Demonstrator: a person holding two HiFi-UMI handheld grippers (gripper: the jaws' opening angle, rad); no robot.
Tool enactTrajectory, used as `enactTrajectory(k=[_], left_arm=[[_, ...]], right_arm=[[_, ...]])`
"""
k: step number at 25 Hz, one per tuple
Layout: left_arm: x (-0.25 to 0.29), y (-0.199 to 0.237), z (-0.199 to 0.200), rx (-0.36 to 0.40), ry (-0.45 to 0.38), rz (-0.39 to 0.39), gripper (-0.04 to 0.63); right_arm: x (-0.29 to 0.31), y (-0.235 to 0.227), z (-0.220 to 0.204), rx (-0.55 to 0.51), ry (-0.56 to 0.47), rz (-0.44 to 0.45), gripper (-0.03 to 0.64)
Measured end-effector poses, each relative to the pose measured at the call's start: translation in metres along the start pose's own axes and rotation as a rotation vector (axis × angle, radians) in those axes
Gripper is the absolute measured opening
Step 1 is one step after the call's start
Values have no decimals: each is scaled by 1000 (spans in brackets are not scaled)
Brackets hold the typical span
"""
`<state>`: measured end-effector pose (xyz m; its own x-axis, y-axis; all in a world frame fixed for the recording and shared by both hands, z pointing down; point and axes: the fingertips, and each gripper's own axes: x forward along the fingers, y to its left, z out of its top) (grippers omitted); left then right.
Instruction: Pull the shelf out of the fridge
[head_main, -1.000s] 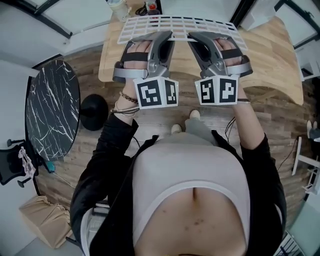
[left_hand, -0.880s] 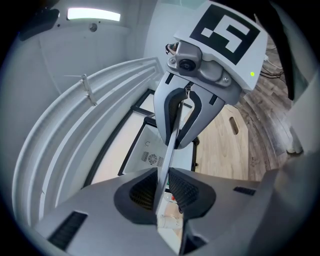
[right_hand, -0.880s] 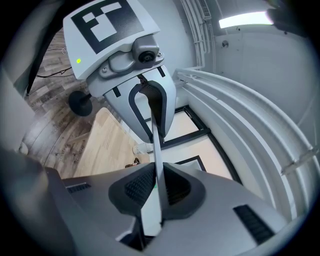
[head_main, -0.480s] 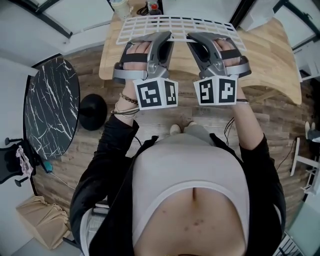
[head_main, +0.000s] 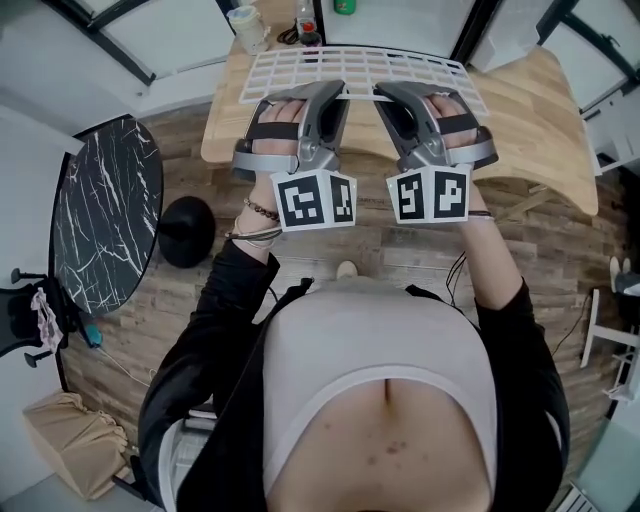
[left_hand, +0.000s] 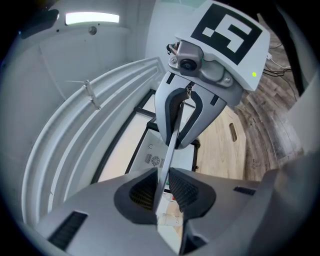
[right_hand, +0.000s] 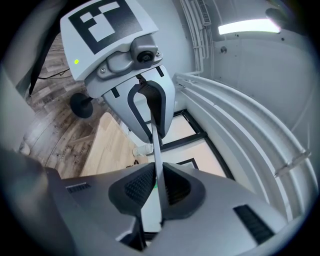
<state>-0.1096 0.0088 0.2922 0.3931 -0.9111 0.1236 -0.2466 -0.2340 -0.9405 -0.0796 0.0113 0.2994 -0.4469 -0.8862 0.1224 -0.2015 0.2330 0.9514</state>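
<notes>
Head view: shelf (head_main: 360, 68), a white wire grid, sits top centre, lying flat over the far part of the wooden tabletop (head_main: 540, 120). Can't tell if it rests on the wood or hangs just above it. No fridge in this frame.
Left hand-held gripper (head_main: 335, 90) and right hand-held gripper (head_main: 386, 91) are side by side, each clamped on the shelf's near edge.
Just past the shelf's far edge, at the top of the frame: a pale cup (head_main: 245, 22), a small bottle with a red part (head_main: 308, 20) and a green item (head_main: 343, 6). All are close to the grid.
Left of frame: round black marble table (head_main: 105, 225), with a black round base (head_main: 187, 230) beside it on the wood floor. Brown paper bag (head_main: 70, 440) lower left.

Left gripper view: jaws closed onto a thin white shelf edge seen end-on, running up the centre. The other gripper is dead ahead at upper centre, on the same edge. White ribbed wall and a strip light upper left.

Right gripper view: same picture mirrored, pads pinching the white edge. Tabletop and floor at left, strip light upper right.
</notes>
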Motion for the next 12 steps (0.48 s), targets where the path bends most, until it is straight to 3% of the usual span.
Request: enactTrajectory(k=[12], left_arm=[[-84,-49,97,-19,20,24,67]], right_arm=[[-135,20,-10,-10,-21,6,58]])
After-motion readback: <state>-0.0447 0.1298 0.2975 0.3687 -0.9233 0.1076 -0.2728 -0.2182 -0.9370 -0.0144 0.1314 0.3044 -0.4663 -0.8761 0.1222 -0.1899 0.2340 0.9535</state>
